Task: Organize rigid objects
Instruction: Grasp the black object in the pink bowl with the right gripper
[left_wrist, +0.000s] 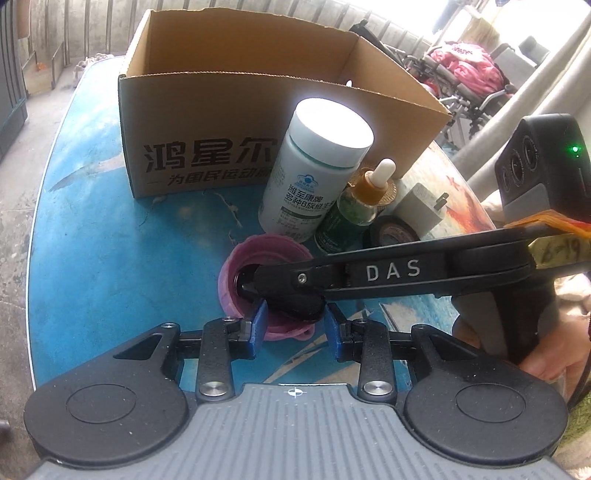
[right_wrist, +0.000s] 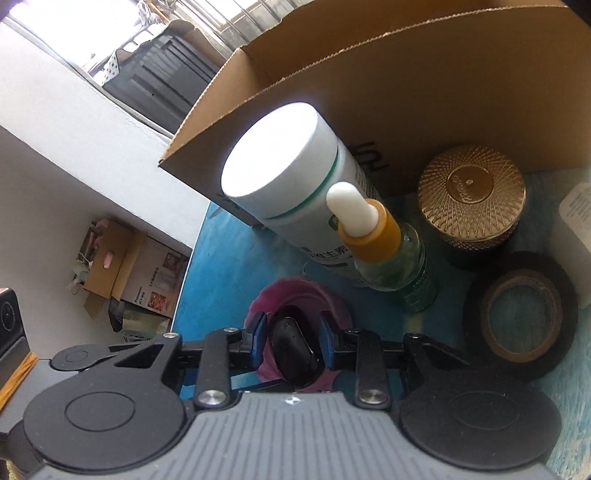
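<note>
I'm closing my right claw on a black oval thing inside the purple cup on the tabletop, left claw apart beside it, "DAS" showing.

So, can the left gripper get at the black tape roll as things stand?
Probably not directly: the right gripper lies across the space between the left gripper and the tape roll, so it would have to go over or wait.

White adapter cropped at edge
</note>
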